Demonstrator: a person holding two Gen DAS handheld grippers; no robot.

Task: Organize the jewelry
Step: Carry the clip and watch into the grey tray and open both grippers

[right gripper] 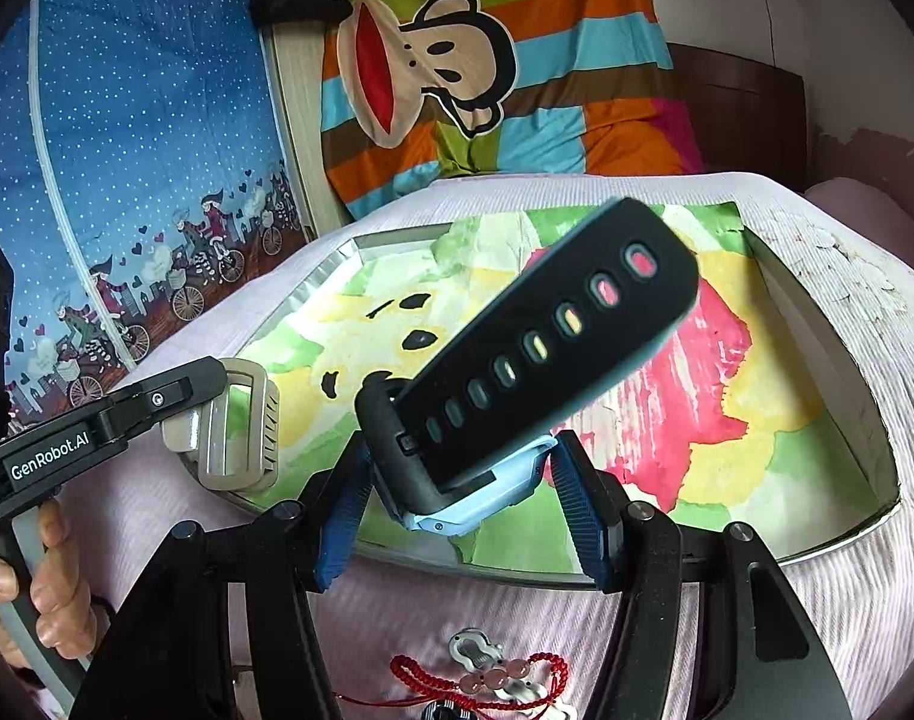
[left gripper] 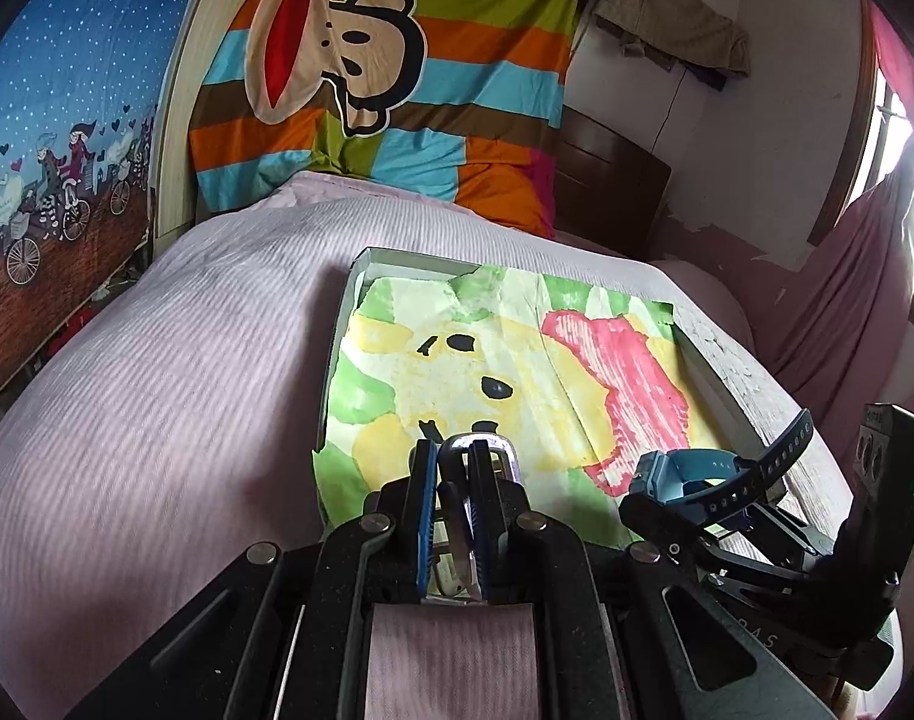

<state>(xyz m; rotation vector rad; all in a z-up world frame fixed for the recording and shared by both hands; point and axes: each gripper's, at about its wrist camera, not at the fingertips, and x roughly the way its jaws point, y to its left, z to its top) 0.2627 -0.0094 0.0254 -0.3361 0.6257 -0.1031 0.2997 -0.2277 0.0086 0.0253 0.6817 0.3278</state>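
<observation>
My left gripper [left gripper: 454,456] is shut on a grey-white watch [left gripper: 487,447], held over the near left corner of a shallow box [left gripper: 361,276] lined with painted paper; the watch also shows in the right wrist view [right gripper: 241,426]. My right gripper [right gripper: 463,480] is shut on a blue watch with a dark holed strap [right gripper: 535,348] that sticks up over the box [right gripper: 835,354]. The right gripper and its watch [left gripper: 697,474] show at the right in the left wrist view. A red cord bracelet with pink beads [right gripper: 493,675] and a silver piece [right gripper: 472,648] lie on the bed below the right gripper.
The box lies on a pink striped bedspread [left gripper: 157,390]. A striped monkey-print pillow [left gripper: 367,78] leans at the bed's head. A blue printed curtain [right gripper: 127,180] hangs at the left, pink cloth [left gripper: 847,300] at the right.
</observation>
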